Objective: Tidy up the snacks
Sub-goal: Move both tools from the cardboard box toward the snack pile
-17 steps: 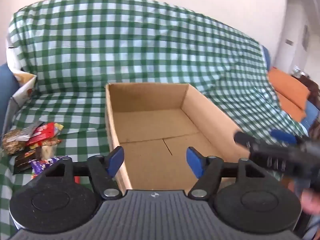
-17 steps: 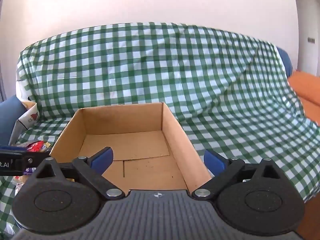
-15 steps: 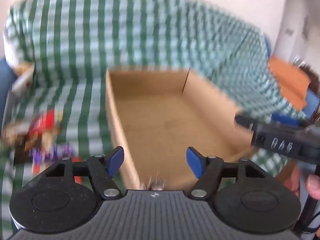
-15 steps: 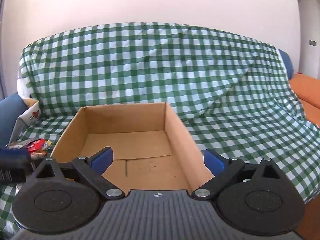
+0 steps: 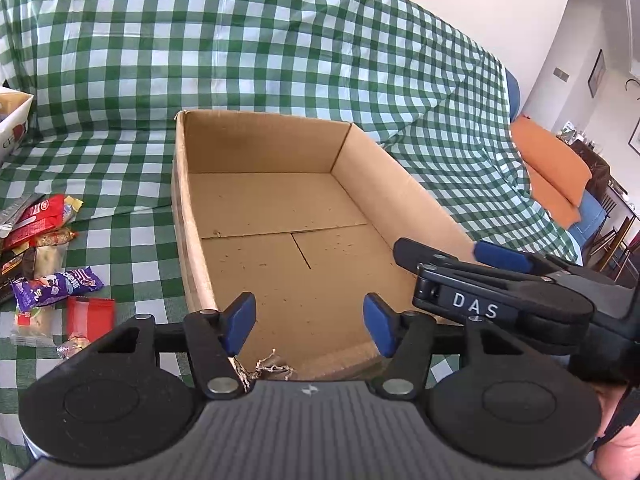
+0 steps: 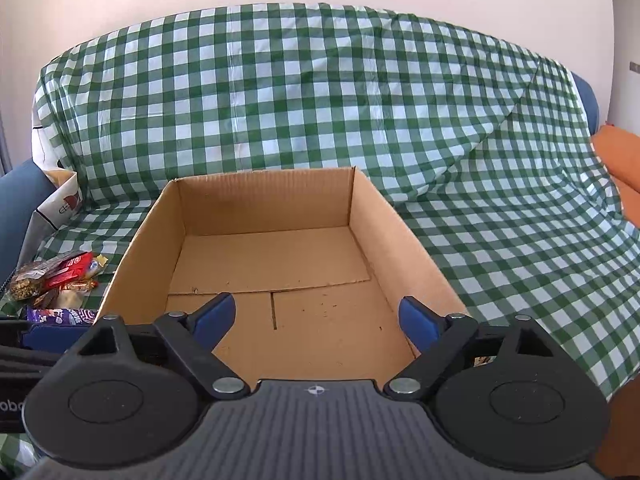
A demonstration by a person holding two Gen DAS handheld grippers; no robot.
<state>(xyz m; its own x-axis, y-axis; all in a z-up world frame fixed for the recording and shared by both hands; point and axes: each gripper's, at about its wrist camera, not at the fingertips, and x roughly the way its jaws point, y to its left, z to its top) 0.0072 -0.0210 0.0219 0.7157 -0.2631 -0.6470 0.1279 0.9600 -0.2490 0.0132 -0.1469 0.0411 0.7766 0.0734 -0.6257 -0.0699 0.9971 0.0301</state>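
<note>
An empty brown cardboard box (image 5: pixel 192 248) (image 6: pixel 404 248) sits on a sofa covered with a green checked cloth. A pile of wrapped snacks (image 5: pixel 44 248) (image 6: pixel 56 280) lies on the cloth left of the box, among them a red bar and a purple packet (image 5: pixel 56 282). My left gripper (image 5: pixel 310 324) is open and empty over the box's near edge. My right gripper (image 6: pixel 316 318) is open and empty, above the near part of the box; it also shows in the left wrist view (image 5: pixel 456 260) at the box's right wall.
A white paper box (image 5: pixel 14 120) (image 6: pixel 60 204) stands at the far left against the sofa back. An orange cushion (image 5: pixel 556 168) lies at the right. The box's near edge is torn (image 5: pixel 272 366). Checked cloth spreads right of the box.
My left gripper has moved forward and lower toward the box, after a blurred shake. My right gripper has shifted slightly forward over the box. Both stay open.
</note>
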